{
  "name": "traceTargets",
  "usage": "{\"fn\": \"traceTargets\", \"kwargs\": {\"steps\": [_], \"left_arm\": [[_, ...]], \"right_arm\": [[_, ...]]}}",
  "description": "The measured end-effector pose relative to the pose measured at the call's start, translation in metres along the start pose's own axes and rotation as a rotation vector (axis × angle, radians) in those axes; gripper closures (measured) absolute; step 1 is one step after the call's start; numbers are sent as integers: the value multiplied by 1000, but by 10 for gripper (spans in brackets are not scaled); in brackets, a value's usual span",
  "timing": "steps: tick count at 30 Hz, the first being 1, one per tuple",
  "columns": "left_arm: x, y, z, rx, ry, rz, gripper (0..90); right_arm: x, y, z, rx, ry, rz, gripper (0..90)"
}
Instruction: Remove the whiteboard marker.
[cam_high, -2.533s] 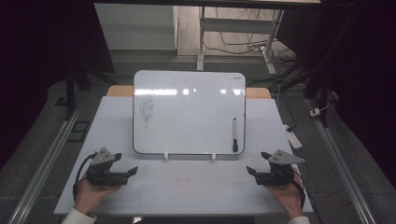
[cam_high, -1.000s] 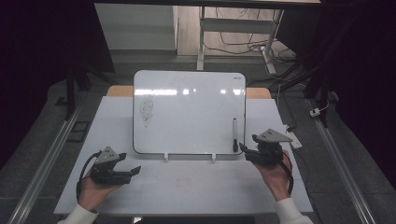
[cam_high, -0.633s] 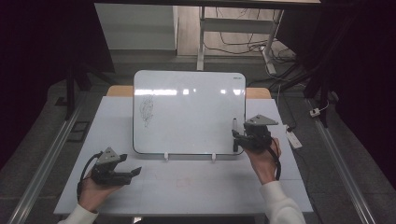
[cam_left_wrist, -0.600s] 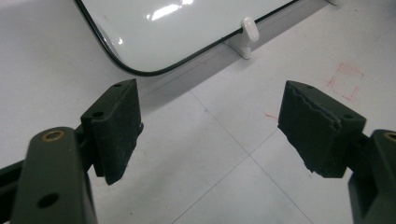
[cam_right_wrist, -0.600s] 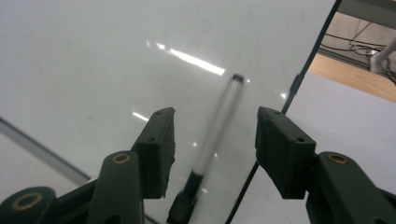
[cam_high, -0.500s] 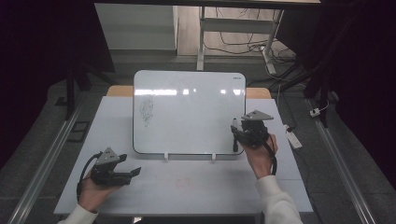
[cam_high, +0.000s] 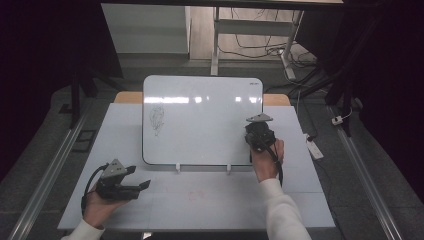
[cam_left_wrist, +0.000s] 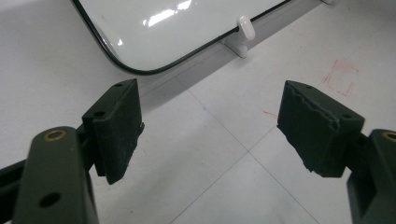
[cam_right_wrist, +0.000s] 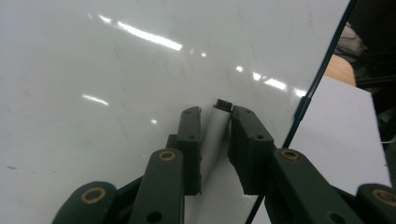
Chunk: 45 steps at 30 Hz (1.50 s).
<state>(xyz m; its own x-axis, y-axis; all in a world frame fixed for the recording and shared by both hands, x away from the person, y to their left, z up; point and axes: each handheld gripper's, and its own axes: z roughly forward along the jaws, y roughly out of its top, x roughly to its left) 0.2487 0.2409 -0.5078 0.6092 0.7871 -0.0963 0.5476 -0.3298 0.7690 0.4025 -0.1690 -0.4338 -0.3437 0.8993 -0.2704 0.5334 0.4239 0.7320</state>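
A white whiteboard (cam_high: 200, 120) lies on the pale table (cam_high: 210, 200), with a faint grey scribble (cam_high: 157, 117) near its left edge. My right gripper (cam_high: 260, 137) is over the board's right side. In the right gripper view its jaws press on both sides of a white marker (cam_right_wrist: 214, 135) with a black end, which lies on the whiteboard (cam_right_wrist: 116, 70). My left gripper (cam_high: 139, 177) rests at the table's front left, held by a hand. It stands open (cam_left_wrist: 212, 121) with nothing between its pads, pointing toward the board's near left corner (cam_left_wrist: 177, 23).
Two white clips (cam_high: 177, 167) stick out from the board's near edge. Faint red marks (cam_left_wrist: 341, 77) stain the table in front of it. A small white device (cam_high: 314, 148) lies off the table's right side. Cables run across the floor behind.
My right gripper has moved from the table's front right corner forward and left onto the board's right side and has shut on the marker. The left gripper has stayed in place.
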Motion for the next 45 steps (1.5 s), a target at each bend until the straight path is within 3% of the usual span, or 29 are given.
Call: {"fn": "traceTargets", "kwargs": {"steps": [4, 6, 9, 13, 19, 25, 30, 31, 33, 34, 36, 37, 39, 40, 41, 42, 45], "left_arm": [[-1, -1, 0, 2, -2, 6, 226], [-1, -1, -1, -4, -3, 4, 227], [0, -2, -2, -6, -4, 1, 229], [2, -2, -2, -6, 1, -6, 230], [3, -1, -2, -24, 2, -20, 246], [1, 3, -2, -42, -12, -34, 260], [-14, 19, 7, -54, -98, -40, 274], [-14, 19, 7, -54, -98, -40, 274], [-27, 31, 15, -56, -155, -40, 280], [-27, 31, 15, -56, -155, -40, 284], [-37, 41, 22, -66, -189, -38, 287], [-49, 51, 31, -70, -224, -28, 291], [-62, 61, 41, -69, -253, -13, 295], [-62, 61, 41, -69, -253, -13, 296], [-73, 70, 52, -67, -284, -4, 301], [-73, 70, 52, -67, -284, -4, 307], [-90, 85, 70, -58, -333, 16, 331]], "right_arm": [[7, 1, 0, 1, 3, 7, 807], [11, 1, 0, -6, -32, -24, 809], [11, 1, 0, -12, -32, -27, 809], [7, -1, -4, -38, 3, -6, 813], [4, -3, -26, -135, 110, 25, 816], [14, -9, -52, -229, 224, 0, 815], [28, -14, -67, -286, 363, -12, 815], [31, -15, -68, -290, 393, -9, 815], [39, -18, -71, -306, 446, -18, 815], [42, -19, -72, -312, 469, -23, 815], [46, -21, -73, -319, 486, -27, 815], [51, -23, -74, -331, 514, -28, 815], [55, -24, -75, -330, 533, -36, 815], [57, -25, -75, -335, 545, -37, 815], [58, -25, -75, -339, 556, -33, 815], [59, -26, -76, -338, 563, -33, 815], [63, -27, -78, -346, 579, -42, 815]]}}
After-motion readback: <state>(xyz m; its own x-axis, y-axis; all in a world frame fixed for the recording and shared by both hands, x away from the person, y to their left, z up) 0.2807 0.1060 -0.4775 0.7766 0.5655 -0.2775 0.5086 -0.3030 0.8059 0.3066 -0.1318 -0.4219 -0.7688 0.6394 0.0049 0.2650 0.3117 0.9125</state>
